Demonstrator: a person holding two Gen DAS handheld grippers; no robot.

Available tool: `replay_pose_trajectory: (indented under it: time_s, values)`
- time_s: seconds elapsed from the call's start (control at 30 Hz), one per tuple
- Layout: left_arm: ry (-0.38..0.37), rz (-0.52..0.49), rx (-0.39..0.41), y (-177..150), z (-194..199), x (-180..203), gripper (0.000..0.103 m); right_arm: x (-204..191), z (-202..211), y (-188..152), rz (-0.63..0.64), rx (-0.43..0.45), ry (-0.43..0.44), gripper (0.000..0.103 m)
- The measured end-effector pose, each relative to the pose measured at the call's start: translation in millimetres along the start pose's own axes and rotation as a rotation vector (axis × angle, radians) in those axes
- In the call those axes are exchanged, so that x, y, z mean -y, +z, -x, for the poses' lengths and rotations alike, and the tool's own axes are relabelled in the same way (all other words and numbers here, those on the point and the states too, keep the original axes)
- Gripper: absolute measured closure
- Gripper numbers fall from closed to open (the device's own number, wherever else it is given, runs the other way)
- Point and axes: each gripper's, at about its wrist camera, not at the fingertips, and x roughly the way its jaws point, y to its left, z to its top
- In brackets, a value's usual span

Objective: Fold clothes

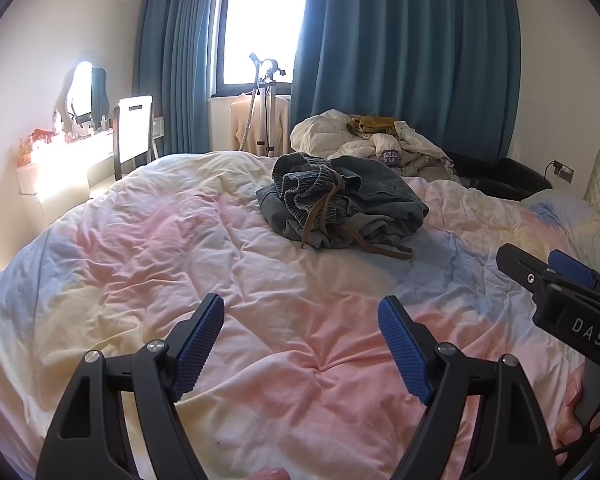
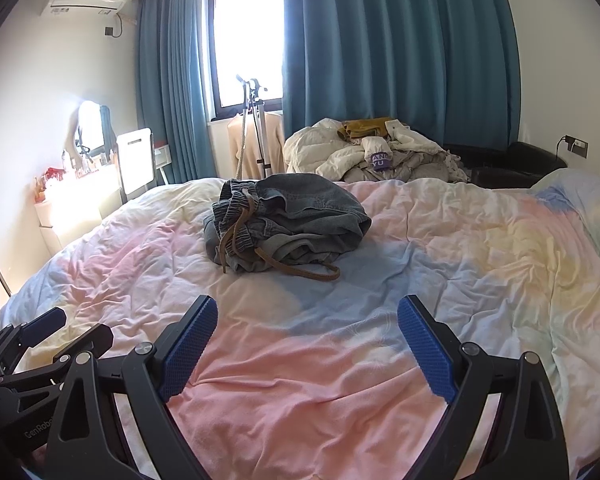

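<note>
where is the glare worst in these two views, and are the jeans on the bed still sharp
Left wrist view: window and dresser blow out white; jeans sharp, edges bent by fisheye. Right wrist view: same window and dresser glare; jeans clear.

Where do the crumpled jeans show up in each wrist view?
Left wrist: jeans lie right of centre, upper middle, on the duvet.
Right wrist: jeans lie just left of centre, upper middle.
Shared landmark: the window between blue curtains, behind the jeans.
</note>
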Motion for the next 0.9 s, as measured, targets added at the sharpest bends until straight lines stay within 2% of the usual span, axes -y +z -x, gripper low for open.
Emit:
replay_pose_trajectory:
  time_s: [0.9]
  values:
    - [-0.01,-0.013,0.002,1.1,-1.6,3.2,0.022,6.5,1.5,3.3,-0.03,-0.003,0.013,0.01]
